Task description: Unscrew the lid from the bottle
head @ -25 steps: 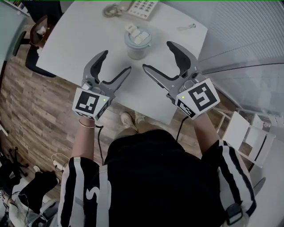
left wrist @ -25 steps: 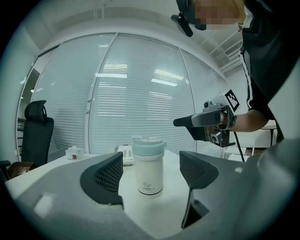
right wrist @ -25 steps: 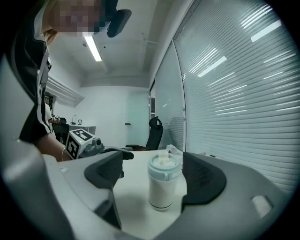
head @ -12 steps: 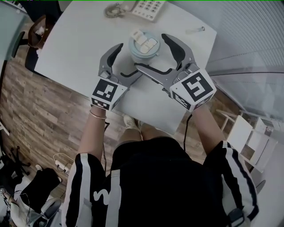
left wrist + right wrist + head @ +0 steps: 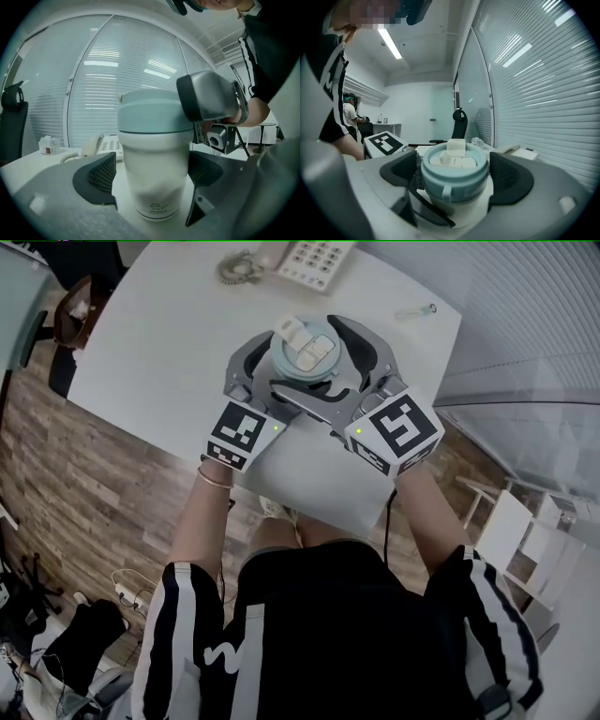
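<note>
On the table, left hand-held gripper and right hand-held gripper, just opened, straddle the bottle.

The left tongs and right tongs, jaws just opened around the bottle, hem it in, the telephone blocks beyond, and bare desk lies left.

Seen from above, the lid is hiding the body of the bottle. Beyond the bottle, the picture's top edge is cutting off a phone. To the bottle's right, a little thing is lying on the bench, too small to tell. The print low on the bottle is showing too small to read.
</note>
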